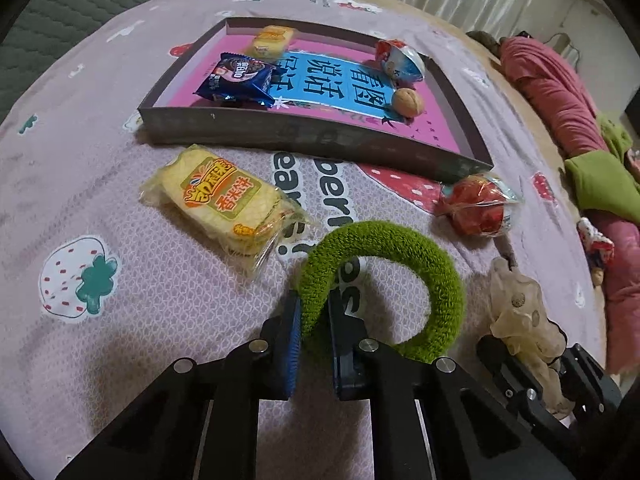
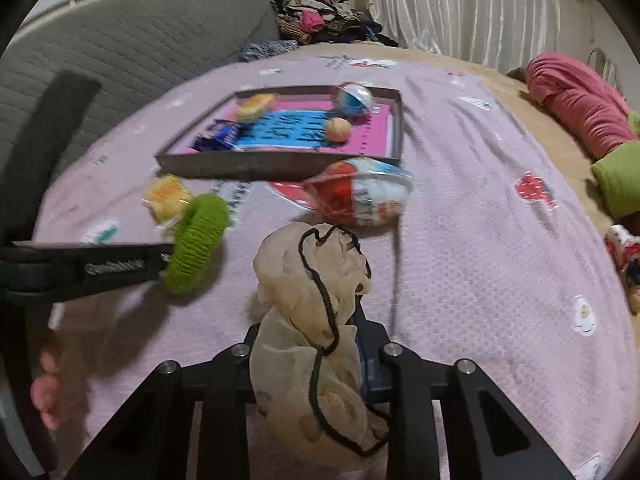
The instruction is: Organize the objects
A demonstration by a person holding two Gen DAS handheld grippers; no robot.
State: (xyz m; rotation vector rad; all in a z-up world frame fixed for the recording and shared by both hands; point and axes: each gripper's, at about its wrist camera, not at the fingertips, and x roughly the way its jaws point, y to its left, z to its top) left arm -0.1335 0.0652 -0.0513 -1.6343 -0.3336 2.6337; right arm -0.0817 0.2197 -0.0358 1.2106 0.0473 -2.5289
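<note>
A shallow cardboard tray (image 1: 304,132) sits on a pink strawberry-print bedsheet (image 1: 140,300). Inside the tray lie a blue cookie packet (image 1: 238,80), a small yellow cracker packet (image 1: 272,42), a walnut (image 1: 407,102) and a blue-and-white chocolate egg (image 1: 400,60).

Just in front of the tray's near wall, on the sheet, are a larger yellow rice-cracker packet (image 1: 224,204) and a red chocolate egg in clear wrap (image 1: 478,208).

The left gripper (image 1: 314,332) is nearer the viewer than the tray, its jaws pinched narrow on one side of a fuzzy green hair scrunchie (image 1: 384,284); the rest of the loop hangs free beyond the fingers.

The right gripper (image 2: 320,344) is also nearer than the tray, closed on a crumpled beige sheer pouch (image 2: 308,300) with a black drawstring (image 2: 320,272) looping loose around it.

Likely risks: the scrunchie is held by a thin, springy edge and could slip or roll out if swung toward the tray. The pouch's dangling cord could snag on the tray wall or drag the red egg. With both grippers close together, they might bump each other.
</note>
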